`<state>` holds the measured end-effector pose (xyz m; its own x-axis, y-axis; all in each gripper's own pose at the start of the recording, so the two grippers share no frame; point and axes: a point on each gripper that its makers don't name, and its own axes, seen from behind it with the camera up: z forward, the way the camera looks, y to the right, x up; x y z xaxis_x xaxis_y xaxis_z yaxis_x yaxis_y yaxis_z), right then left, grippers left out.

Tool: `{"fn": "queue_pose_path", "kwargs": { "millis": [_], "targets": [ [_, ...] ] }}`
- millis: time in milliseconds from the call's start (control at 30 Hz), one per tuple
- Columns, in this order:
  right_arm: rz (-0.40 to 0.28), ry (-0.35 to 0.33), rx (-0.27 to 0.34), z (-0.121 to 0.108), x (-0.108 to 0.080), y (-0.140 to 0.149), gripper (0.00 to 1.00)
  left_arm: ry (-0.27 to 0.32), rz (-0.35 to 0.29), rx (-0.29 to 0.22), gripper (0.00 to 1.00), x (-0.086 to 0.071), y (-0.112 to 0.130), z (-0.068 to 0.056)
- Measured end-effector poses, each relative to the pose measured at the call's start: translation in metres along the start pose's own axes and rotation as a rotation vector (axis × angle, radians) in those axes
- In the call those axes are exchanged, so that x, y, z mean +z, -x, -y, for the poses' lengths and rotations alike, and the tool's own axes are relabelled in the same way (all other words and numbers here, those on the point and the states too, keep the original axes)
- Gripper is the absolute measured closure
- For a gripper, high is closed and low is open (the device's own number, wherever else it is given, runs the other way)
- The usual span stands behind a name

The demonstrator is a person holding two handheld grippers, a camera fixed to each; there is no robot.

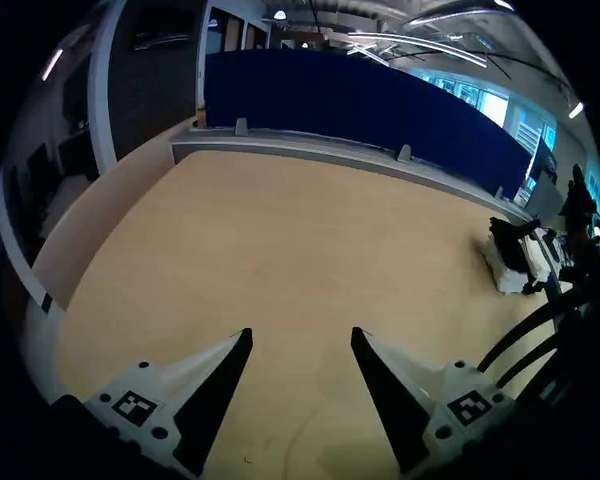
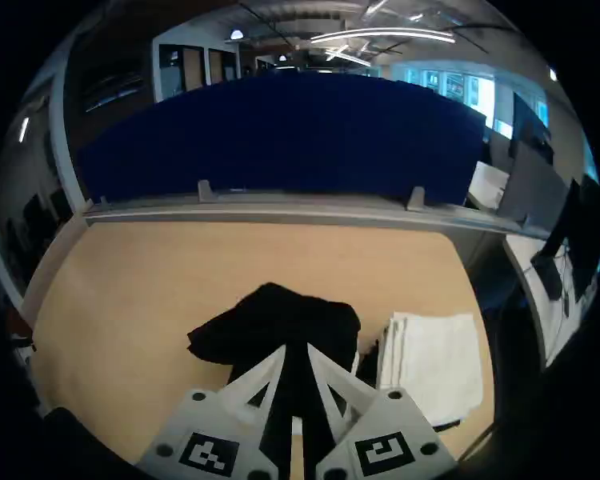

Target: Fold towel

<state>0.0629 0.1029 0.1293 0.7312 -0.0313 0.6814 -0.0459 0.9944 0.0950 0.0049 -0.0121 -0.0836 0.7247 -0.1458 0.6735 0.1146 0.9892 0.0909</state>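
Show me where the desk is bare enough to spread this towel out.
Bare: the wood of the desk between the black towel and the grey rail, and the stretch ahead of the left tool. Crowded: the corner where the black towel sits beside the stack of white towels.

Towel (image 2: 276, 324) lies on table (image 2: 140, 272), beside folded stack (image 2: 436, 360).

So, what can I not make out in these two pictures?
Right gripper view: whether the right gripper pinches the black towel; it is black against black at the tips.
Right gripper view: how many layers the white towel stack has; too small to count.
Left gripper view: what the far black-and-white pile holds; too small.
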Motion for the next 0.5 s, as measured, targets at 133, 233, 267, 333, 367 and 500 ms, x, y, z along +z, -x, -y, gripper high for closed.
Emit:
{"fn": "queue_pose_path", "kwargs": {
  "millis": [133, 233, 267, 333, 367, 500],
  "targets": [
    [0.029, 0.030, 0.047, -0.012, 0.002, 0.029, 0.96, 0.003, 0.003, 0.009, 0.09, -0.001, 0.002, -0.002],
    [0.042, 0.050, 0.074, -0.019, 0.004, 0.043, 0.96, 0.002, 0.005, 0.011, 0.08, -0.002, 0.003, -0.003],
    [0.046, 0.057, 0.083, -0.022, 0.005, 0.047, 0.96, 0.001, 0.005, 0.012, 0.09, -0.003, 0.003, -0.003],
    [0.055, 0.071, 0.091, -0.026, 0.007, 0.054, 0.96, 0.000, 0.006, 0.011, 0.09, -0.004, 0.004, -0.002],
    [0.060, 0.078, 0.096, -0.029, 0.008, 0.057, 0.96, -0.001, 0.006, 0.010, 0.09, -0.005, 0.004, -0.002],
    [0.095, 0.114, 0.103, -0.039, 0.014, 0.073, 0.97, -0.005, 0.006, 0.009, 0.09, -0.007, 0.005, -0.001]
  ]
}}
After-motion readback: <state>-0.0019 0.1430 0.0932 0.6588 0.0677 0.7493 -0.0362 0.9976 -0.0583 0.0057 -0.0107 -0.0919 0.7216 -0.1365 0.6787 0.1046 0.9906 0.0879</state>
